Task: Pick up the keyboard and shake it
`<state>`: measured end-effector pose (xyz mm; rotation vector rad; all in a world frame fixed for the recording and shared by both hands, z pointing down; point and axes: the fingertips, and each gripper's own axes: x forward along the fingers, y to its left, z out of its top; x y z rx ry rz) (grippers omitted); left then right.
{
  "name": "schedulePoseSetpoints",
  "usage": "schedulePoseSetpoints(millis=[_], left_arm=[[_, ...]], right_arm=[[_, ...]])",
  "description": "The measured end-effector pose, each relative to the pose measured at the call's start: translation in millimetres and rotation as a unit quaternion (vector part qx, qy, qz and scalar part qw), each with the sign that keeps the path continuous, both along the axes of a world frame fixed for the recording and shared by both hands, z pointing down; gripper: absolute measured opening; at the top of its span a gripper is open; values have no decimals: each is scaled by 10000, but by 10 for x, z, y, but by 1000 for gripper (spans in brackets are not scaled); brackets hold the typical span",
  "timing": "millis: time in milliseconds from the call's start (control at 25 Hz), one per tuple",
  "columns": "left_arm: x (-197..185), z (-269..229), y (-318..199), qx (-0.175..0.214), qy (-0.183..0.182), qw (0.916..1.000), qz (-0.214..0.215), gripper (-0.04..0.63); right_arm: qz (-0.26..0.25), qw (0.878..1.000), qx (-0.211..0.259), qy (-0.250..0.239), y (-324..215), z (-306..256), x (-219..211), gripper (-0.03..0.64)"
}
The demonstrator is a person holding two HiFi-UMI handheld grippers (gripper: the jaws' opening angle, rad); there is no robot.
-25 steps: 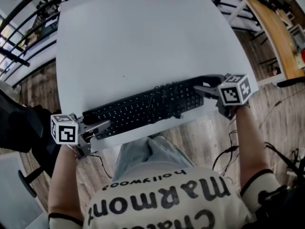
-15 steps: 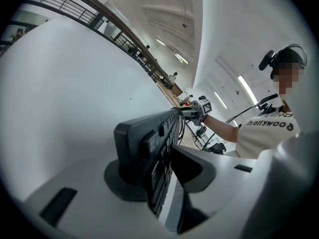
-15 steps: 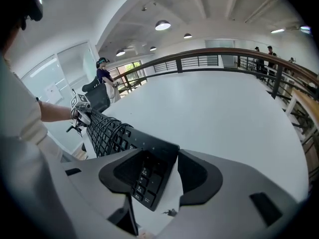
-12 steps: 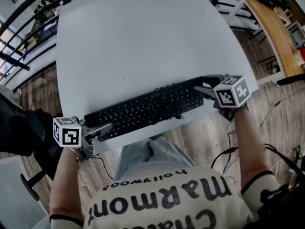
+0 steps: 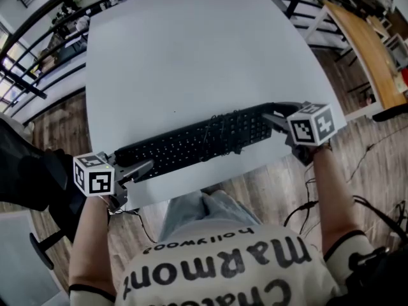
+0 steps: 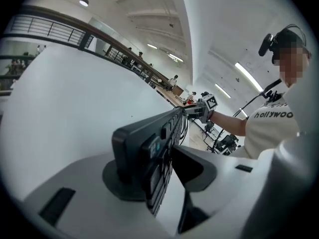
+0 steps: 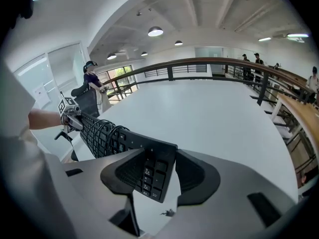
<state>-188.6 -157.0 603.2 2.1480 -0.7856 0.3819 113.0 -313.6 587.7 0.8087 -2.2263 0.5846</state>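
A black keyboard [image 5: 191, 142] lies slantwise near the front edge of the white table [image 5: 191, 50], with its cable coiled on top. My left gripper [image 5: 143, 166] straddles its left end and my right gripper [image 5: 271, 115] its right end. In the left gripper view the keyboard's end [image 6: 142, 143] rests against one pad, with a gap showing at the other. These jaws have just been opening. In the right gripper view the number-pad end [image 7: 149, 168] stands between the jaws. They have just been closing, and a strip of table still shows beside one pad.
The table's front edge [image 5: 210, 180] runs just under the keyboard, with wooden floor and my legs below it. A black chair [image 5: 29, 171] stands at the left. At the right is a wooden bench [image 5: 370, 43]. A railing runs behind the table.
The keyboard has stayed in its place on the table. Both grippers remain at its ends. The left marker cube has shifted slightly toward the keyboard.
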Motion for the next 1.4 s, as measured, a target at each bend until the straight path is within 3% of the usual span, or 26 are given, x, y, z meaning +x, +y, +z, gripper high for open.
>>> schedulePoseSetpoints(millis=[240,480,560,640,800,960,1120,1200,1280,1400], left_arm=[[-29,89,-28,729,-330,9968,-38,158],[43,-88,53,1535,-761,9852,-112,164],[62,-385,42,1833,-922,9787,-88,163],[29,-989,-61,2152,-1155,9697,-55,162],[20,-2176,-292,2918,-1583,9433,32,154],[121,-2566,-281,3693,-1992,9077,76,150],[50,-3230,-203,4503,-2417,8595,129,150],[85,-3751,-178,4929,-2700,8270,127,150],[168,-4171,-136,5360,-2991,7894,124,144],[251,-4478,-16,5900,-3267,7382,145,140]], right_arm=[[74,9984,555,-101,-2,74,-15,212],[150,9926,1190,-213,79,-96,100,212],[193,9901,1344,-355,88,-365,108,212],[244,9872,1488,-529,2,-893,66,210],[323,9762,1967,-858,-235,-1999,56,209],[363,9585,2591,-1136,-238,-2361,158,209],[440,9349,3214,-1439,-169,-2969,91,209],[485,9201,3532,-1621,-188,-3436,103,209],[522,9048,3823,-1803,-202,-3827,158,209],[570,8853,4164,-1992,-154,-4134,206,209]])
